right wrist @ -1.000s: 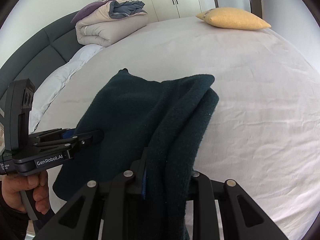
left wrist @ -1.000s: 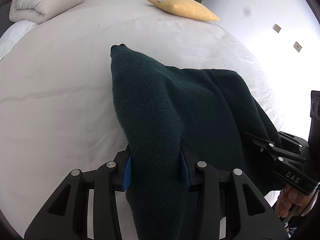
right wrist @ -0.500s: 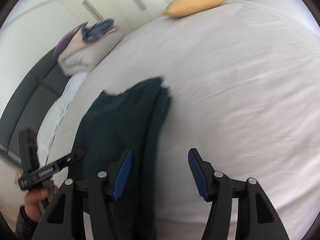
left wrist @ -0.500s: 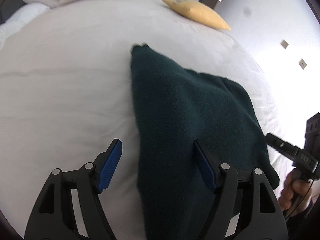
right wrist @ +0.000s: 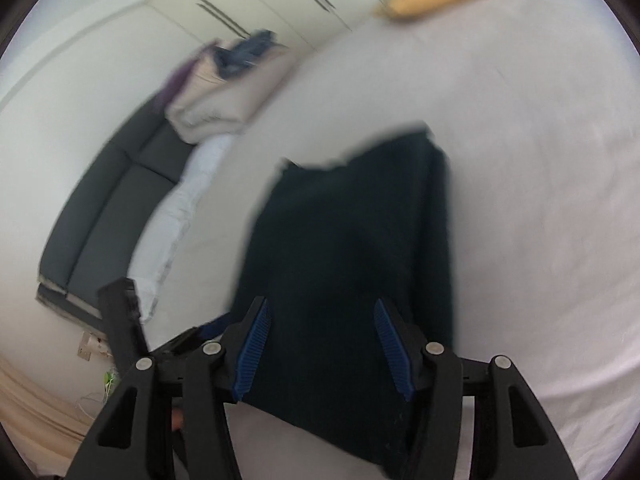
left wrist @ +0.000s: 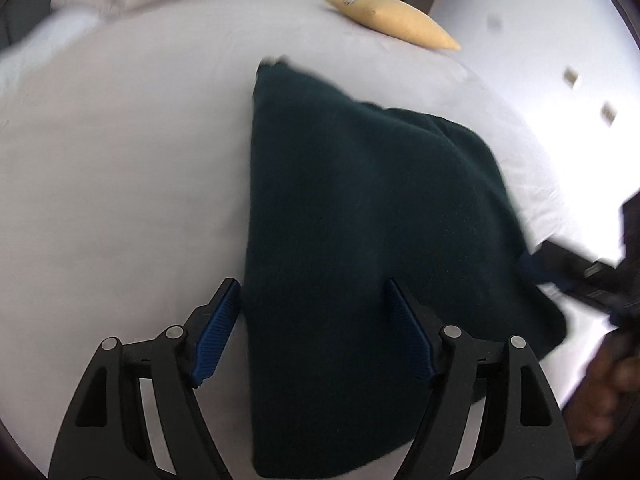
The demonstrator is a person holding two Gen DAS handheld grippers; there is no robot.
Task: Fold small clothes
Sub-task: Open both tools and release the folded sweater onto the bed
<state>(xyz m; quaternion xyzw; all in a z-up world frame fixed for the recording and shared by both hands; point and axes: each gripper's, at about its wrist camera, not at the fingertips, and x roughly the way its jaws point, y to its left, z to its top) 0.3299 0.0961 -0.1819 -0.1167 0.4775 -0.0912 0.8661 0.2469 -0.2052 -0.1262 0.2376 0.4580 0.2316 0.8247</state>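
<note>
Where the white bed sheet (left wrist: 120, 168) spreads out under both cameras, a dark green knitted garment (left wrist: 360, 220) lies folded on it, a long flat shape with a narrow end pointing toward the far side of the bed.

The left gripper (left wrist: 312, 320) hangs over the near end of this garment. Its 2 black fingers with blue ribbed pads (left wrist: 216, 332) stand wide apart and are opening; the left pad sits just off the garment's left edge over bare sheet, the right pad over the cloth. The knit lies between the jaws, but neither pad presses on it, so nothing is held.

In the right wrist view the right gripper (right wrist: 324, 344) is over the same garment (right wrist: 352, 248), near its right-hand folded edge. Its blue pads (right wrist: 390, 348) are apart with the knit between them, and the jaws are closing, yet the pads show no pinch on the fabric. This view is blurred.

Each camera catches the other gripper at the frame edge: the right one (left wrist: 592, 272) at the garment's right corner, with a hand (left wrist: 600, 392) below it.

A yellow pillow (left wrist: 392, 20) lies on the far side of the bed, and a folded beige duvet (right wrist: 224, 92) sits beside a dark grey padded headboard (right wrist: 116, 208).
</note>
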